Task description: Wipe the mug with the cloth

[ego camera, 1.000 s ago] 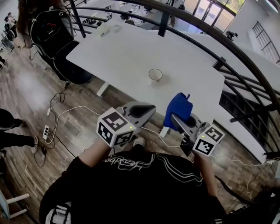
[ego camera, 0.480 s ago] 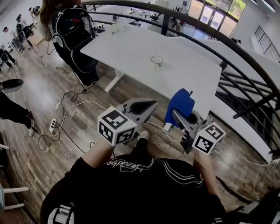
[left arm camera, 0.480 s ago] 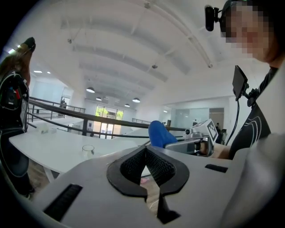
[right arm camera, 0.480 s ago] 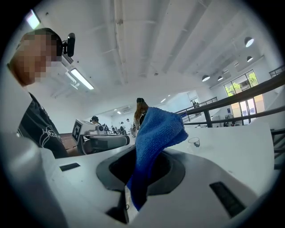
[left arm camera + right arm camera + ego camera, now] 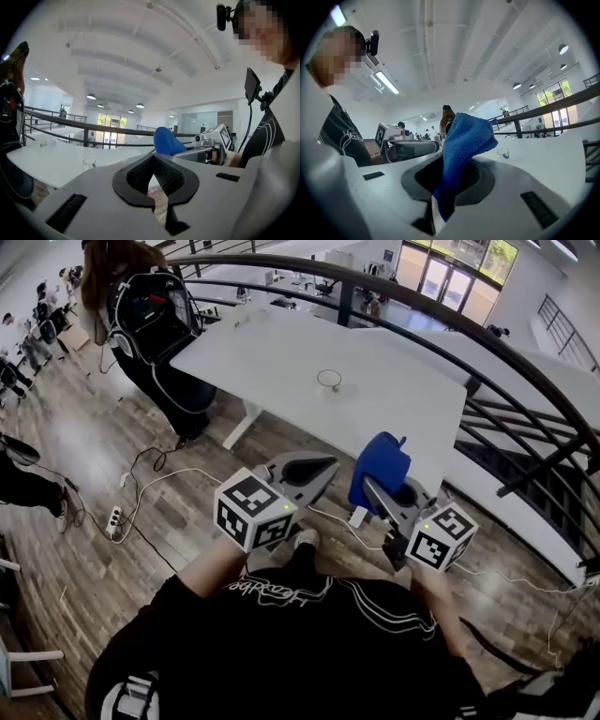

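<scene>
A small clear glass mug (image 5: 328, 381) stands alone on the white table (image 5: 394, 418), far ahead of both grippers; it also shows in the left gripper view as a mug (image 5: 89, 163) and in the right gripper view as a tiny mug (image 5: 503, 153). My right gripper (image 5: 375, 491) is shut on a blue cloth (image 5: 380, 468), which sticks up out of its jaws as a folded cloth (image 5: 461, 145). My left gripper (image 5: 323, 465) is shut and holds nothing. Both are held in front of the person's chest, short of the table's near edge.
A black curved railing (image 5: 506, 362) runs behind and to the right of the table. A person with a black backpack (image 5: 150, 320) stands at the table's far left end. Cables and a power strip (image 5: 114, 519) lie on the wooden floor.
The head view has pulled back, so the table and mug sit smaller and farther up the frame. Both grippers keep their hold and place; the person with the backpack has come into fuller view.
</scene>
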